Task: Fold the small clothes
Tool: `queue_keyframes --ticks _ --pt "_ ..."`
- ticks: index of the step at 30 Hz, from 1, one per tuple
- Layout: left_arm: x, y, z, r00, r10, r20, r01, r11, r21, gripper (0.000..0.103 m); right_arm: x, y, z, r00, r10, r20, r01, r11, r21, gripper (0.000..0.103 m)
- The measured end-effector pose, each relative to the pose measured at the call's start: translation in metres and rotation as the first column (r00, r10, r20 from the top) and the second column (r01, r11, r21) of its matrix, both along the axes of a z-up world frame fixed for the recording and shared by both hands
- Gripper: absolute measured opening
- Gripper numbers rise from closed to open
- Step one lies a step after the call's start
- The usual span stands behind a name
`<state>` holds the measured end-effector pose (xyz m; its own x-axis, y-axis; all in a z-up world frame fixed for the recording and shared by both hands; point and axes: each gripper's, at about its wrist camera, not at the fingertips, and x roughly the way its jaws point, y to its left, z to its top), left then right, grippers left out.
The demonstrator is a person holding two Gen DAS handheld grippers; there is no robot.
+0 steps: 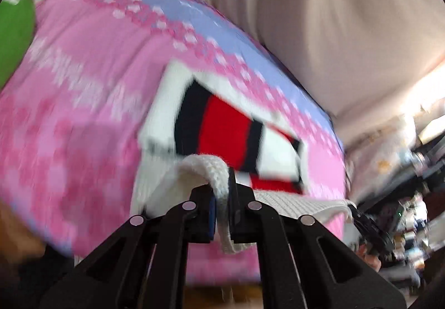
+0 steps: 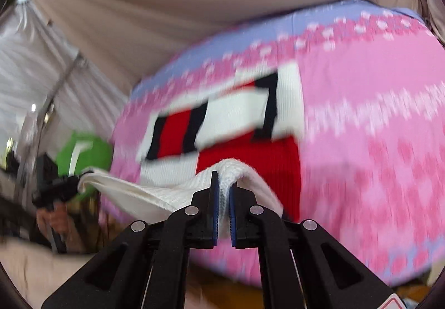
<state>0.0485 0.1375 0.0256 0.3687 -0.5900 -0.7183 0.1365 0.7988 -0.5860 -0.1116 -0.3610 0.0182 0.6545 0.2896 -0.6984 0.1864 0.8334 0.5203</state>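
Note:
A small knitted garment (image 1: pixel 222 125), white with red and dark navy stripes, lies on a pink cloth with a lilac border (image 1: pixel 83 86). My left gripper (image 1: pixel 222 197) is shut on its white ribbed edge (image 1: pixel 219 170), lifted off the cloth. My right gripper (image 2: pixel 222 203) is shut on the same white edge (image 2: pixel 228 170) further along. The hem stretches between both grippers. The garment (image 2: pixel 236 120) and the pink cloth (image 2: pixel 361 114) show in the right wrist view, where the left gripper (image 2: pixel 55 189) grips the far corner. The right gripper (image 1: pixel 361 217) shows in the left wrist view. Both views are motion-blurred.
Beige curtain fabric (image 1: pixel 319 17) hangs behind the pink cloth. A green object (image 2: pixel 83 153) stands to the left, also in the left wrist view (image 1: pixel 14 31). Cluttered shelves (image 1: pixel 411 197) sit at the right. White tent fabric and a pole (image 2: pixel 55 72) are far left.

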Motion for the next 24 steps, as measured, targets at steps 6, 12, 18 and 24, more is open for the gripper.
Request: queue_keyframes --ticks 6,12,18,24 --pt "0.091 -0.044 -0.073 0.996 0.074 -0.056 -0.067 0.99 0.127 0.005 0.116 -0.045 -0.085 0.978 -0.178 -0.106 0.188 0.978 0.09 0.006" --pt "0.09 -0.044 -0.077 0.997 0.076 -0.001 -0.076 0.994 0.084 0.014 0.127 -0.052 -0.11 0.954 -0.248 -0.168 0.276 0.945 0.175 0.016" --pt "0.062 -0.052 -0.052 0.974 -0.058 0.22 0.005 0.972 0.234 0.064 0.089 -0.046 -0.066 0.969 -0.245 -0.034 0.246 0.969 0.034 0.059" --pt "0.094 -0.087 -0.075 0.981 -0.107 0.165 0.05 0.948 0.313 0.064 0.124 -0.026 -0.09 0.981 -0.154 -0.12 0.132 0.976 -0.17 0.059"
